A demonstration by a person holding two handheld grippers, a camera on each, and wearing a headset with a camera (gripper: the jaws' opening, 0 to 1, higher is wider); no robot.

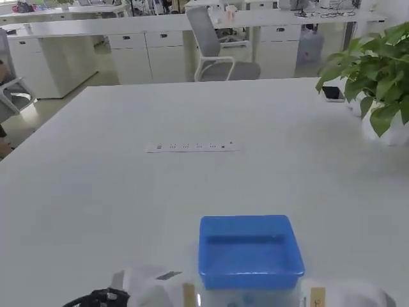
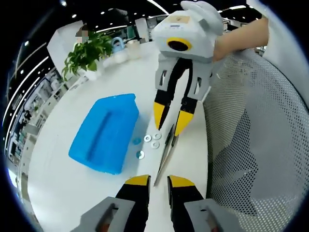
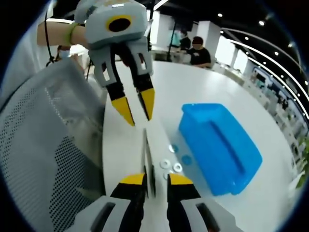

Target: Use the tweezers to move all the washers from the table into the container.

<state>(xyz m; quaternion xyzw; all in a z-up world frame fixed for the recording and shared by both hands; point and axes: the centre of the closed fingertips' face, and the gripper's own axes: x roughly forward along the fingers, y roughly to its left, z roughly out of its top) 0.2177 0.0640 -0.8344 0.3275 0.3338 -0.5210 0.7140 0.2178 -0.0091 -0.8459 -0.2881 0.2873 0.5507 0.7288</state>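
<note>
So the left hand-held gripper (image 2: 159, 181) and right hand-held gripper (image 3: 156, 180) both hang open, facing each other over the tweezers (image 2: 165, 154) lying on the table (image 1: 192, 192), probably lining up a pickup. The washers (image 2: 155, 144) sit just beside the blue container (image 1: 249, 270), a short hop, and it looks empty.

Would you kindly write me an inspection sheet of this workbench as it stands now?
Surface: white table, plain.
Job's things: blue container, nothing seen inside; washers on the table beside it; tweezers lying flat between the grippers.
Clutter: power strip; dark phone-like item.
Grippers: left gripper and right gripper face each other, jaws apart, gripping nothing.
Cables: black cable by the table's near edge.
Surroundings: potted plant, office chair, mesh chair back, desks behind.
</note>
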